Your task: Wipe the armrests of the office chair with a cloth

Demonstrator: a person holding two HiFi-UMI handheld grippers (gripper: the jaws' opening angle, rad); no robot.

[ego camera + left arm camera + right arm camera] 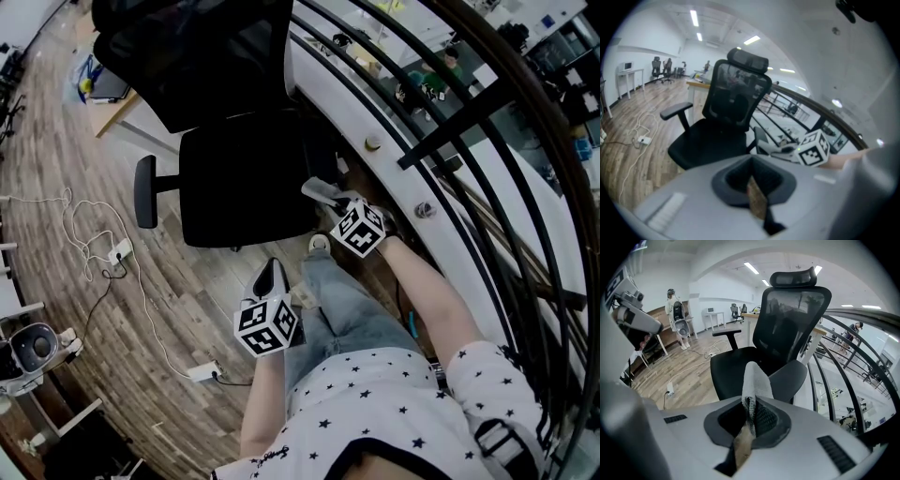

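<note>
1. Closest to me is my shirt (375,394) with little stars on it, and both my arms reach out from it.
2. Next comes my left gripper (272,277). Its jaws are pressed together with nothing between them. It hangs over the wood floor (56,141), near my leg (337,300) and apart from the chair.
3. Farther out is my right gripper (750,418). Its jaws are pinching the cloth (754,378), and a white fold of it sticks up out of them.
4. That cloth is just beside the near armrest (792,373) of the office chair (248,178). From here I cannot tell if they touch.
5. Seen from my head, the black chair has its seat in front of me and its tall mesh back behind that. On its far side, the other armrest (145,192) sticks out over the floor with nothing near it.
6. On my right, a black railing (450,141) and a white curved ledge (375,112) run close along the chair and my right arm, so that side is tight.
7. On my left, white cables (84,234) wind over the floor to a plug box (204,372).
8. Behind the chair stands a desk (122,108).
9. Far off in the room, a person (675,301) is standing.
</note>
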